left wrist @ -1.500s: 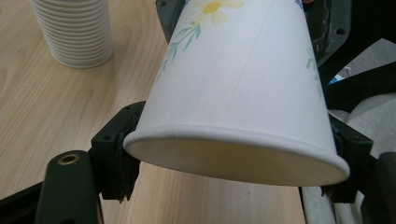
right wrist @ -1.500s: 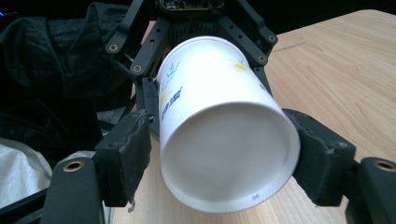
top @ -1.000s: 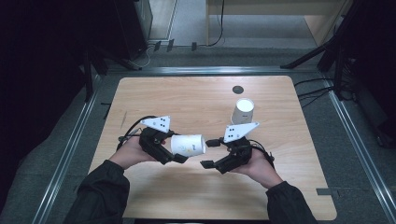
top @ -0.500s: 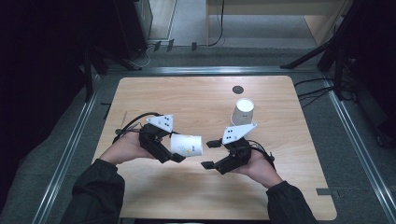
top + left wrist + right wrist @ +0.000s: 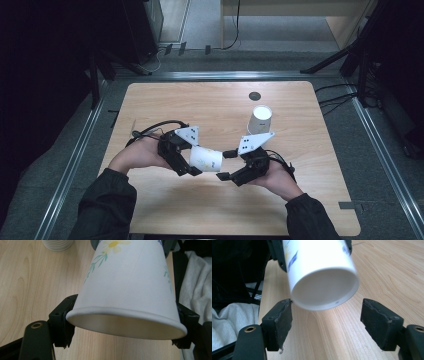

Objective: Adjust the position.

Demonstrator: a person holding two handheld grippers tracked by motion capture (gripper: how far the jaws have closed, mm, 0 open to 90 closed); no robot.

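Note:
A white paper cup (image 5: 206,159) with a flower print lies on its side above the table, with my left gripper (image 5: 194,161) shut on it near the rim. In the left gripper view the pads press both sides of the cup (image 5: 127,282), just behind its open mouth, inside the left gripper (image 5: 125,320). The cup's base (image 5: 322,277) points at my right gripper (image 5: 328,307), which is open. Its jaws stand to either side of the base, and the left pad (image 5: 280,320) is close to the base edge. In the high view the right gripper (image 5: 225,165) sits just right of the cup.
A stack of white cups (image 5: 260,119) stands upside down on the wooden table (image 5: 165,100), behind the right hand; it is also at the top of the left gripper view (image 5: 57,243). A small dark round spot (image 5: 254,95) lies farther back. Metal rails border the table.
My left gripper has carried the cup a little to the right, toward the right gripper. The right gripper has stayed in place with its jaws open.

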